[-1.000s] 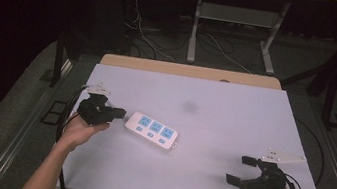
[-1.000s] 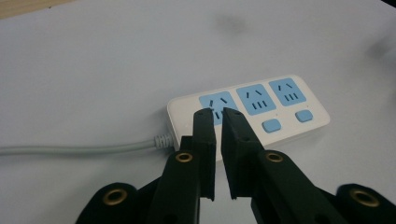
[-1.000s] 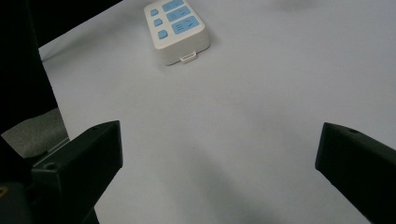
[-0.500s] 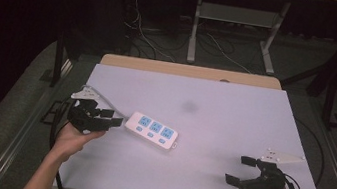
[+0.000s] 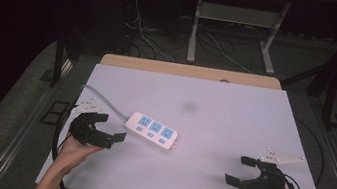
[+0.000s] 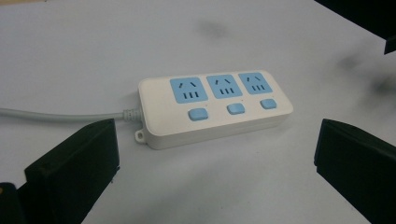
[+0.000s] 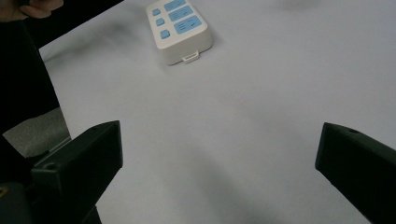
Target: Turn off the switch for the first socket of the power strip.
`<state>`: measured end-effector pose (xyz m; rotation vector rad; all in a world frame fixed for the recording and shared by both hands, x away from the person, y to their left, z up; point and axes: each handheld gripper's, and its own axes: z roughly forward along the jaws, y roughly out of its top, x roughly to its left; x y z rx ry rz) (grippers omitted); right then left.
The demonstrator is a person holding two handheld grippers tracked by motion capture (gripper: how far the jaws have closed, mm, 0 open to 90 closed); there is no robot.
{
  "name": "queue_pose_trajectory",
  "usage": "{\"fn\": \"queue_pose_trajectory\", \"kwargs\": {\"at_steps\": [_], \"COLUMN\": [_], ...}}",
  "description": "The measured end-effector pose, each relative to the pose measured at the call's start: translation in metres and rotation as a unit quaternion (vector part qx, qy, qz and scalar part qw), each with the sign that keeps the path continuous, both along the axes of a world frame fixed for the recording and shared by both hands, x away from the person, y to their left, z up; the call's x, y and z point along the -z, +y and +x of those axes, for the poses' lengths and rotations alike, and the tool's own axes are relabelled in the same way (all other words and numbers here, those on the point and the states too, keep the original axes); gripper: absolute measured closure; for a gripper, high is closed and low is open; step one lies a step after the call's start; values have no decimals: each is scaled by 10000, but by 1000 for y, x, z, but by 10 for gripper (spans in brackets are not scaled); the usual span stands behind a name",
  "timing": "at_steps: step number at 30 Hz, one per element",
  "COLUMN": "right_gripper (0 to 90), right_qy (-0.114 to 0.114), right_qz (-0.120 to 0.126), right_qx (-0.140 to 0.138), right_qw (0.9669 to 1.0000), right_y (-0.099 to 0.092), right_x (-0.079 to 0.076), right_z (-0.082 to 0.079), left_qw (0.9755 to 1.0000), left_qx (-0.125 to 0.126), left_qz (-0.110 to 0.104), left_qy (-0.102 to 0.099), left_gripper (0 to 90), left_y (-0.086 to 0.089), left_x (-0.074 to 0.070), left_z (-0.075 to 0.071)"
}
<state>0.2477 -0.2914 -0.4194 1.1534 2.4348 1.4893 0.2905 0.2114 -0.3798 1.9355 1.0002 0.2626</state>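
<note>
Our left tool (image 5: 110, 127) has drawn back toward the table's (image 5: 235, 109) near left corner, so the power strip (image 5: 152, 129) it was nearly touching now lies just ahead of its jaws, which stand wide apart and empty. The strip's grey cord (image 6: 60, 115) runs off past the left jaw. Our right tool (image 5: 241, 170) stays put, jaws spread, the strip far ahead. We judge this a re-aim before a grasp.

White power strip (image 5: 152, 130) lying flat.
</note>
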Motion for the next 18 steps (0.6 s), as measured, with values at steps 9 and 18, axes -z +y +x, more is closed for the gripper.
{"fn": "queue_pose_trajectory", "kwargs": {"at_steps": [9, 18], "right_gripper": [6, 6], "right_qy": [-3, 1], "right_qz": [-4, -10], "right_qx": [-2, -10], "right_qw": [10000, 10000], "right_y": [0, 0], "right_x": [0, 0], "right_z": [0, -1], "left_qw": [9999, 9995], "left_qx": [37, 91], "left_qz": [-109, -186], "left_qy": [-75, -235], "left_gripper": [0, 0], "left_y": [-4, -10], "left_x": [11, 22], "left_z": [-11, -23]}}
